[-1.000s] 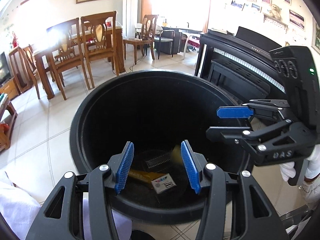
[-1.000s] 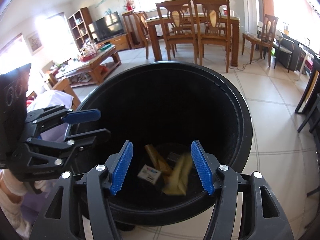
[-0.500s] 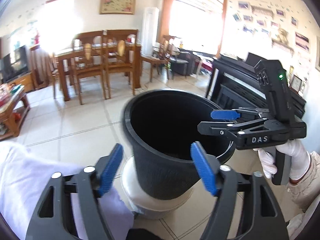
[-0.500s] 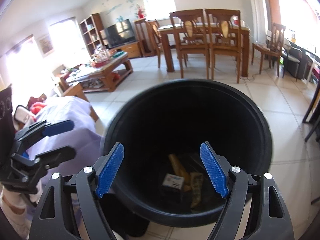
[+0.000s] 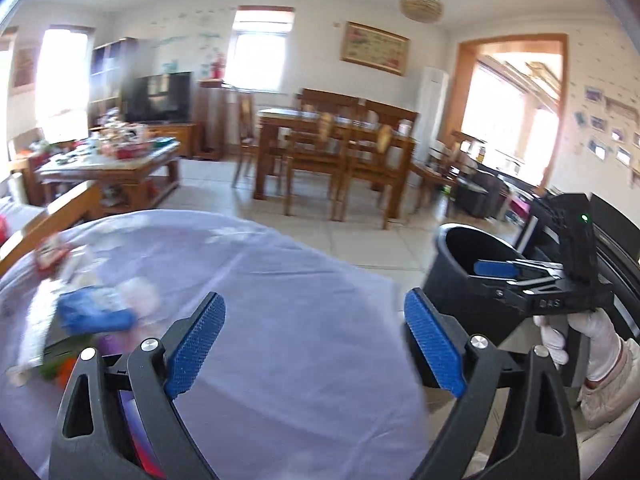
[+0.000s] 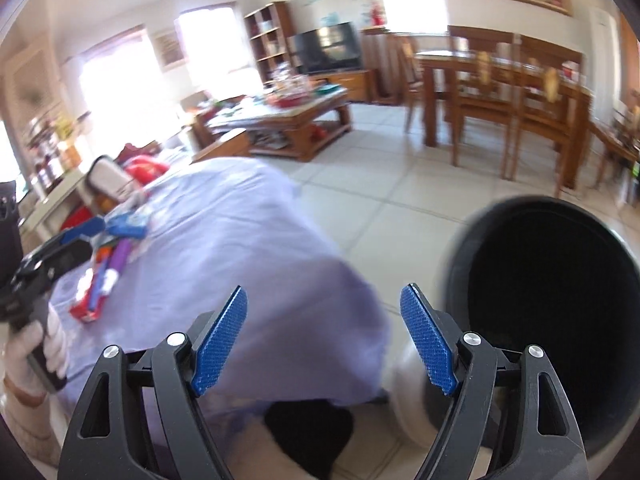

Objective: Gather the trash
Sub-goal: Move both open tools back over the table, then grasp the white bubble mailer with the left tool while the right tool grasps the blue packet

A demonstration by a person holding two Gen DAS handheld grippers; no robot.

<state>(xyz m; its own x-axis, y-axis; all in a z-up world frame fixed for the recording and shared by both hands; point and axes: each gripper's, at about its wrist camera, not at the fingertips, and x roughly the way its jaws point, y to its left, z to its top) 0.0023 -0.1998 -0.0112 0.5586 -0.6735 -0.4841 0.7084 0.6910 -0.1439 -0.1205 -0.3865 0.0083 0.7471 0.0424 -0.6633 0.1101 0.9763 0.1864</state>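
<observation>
Now both tongs are spread wide with nothing between their blue pads, the jaws of each having just been opening. The left tongs [image 5: 316, 344] point over a table draped in a lilac cloth [image 5: 280, 320]. Ahead and to their left lies the remaining trash [image 5: 92, 312]: a blurred heap of wrappers, with a blue packet on top and red and green scraps beside it. To their right stands the black bin [image 5: 452, 276], with the right tongs [image 5: 496, 270], held in a white-gloved hand [image 5: 592, 344], in front of its rim.

From the right tongs [image 6: 324, 344], the bin [image 6: 552, 312] sits close on the right, and the wrappers [image 6: 116, 248] lie well off to the left, near the other tongs.

The wrappers look light, thin and crinkly, likely slippery; a pinch across a folded edge or the packet's thicker middle should hold best.
</observation>
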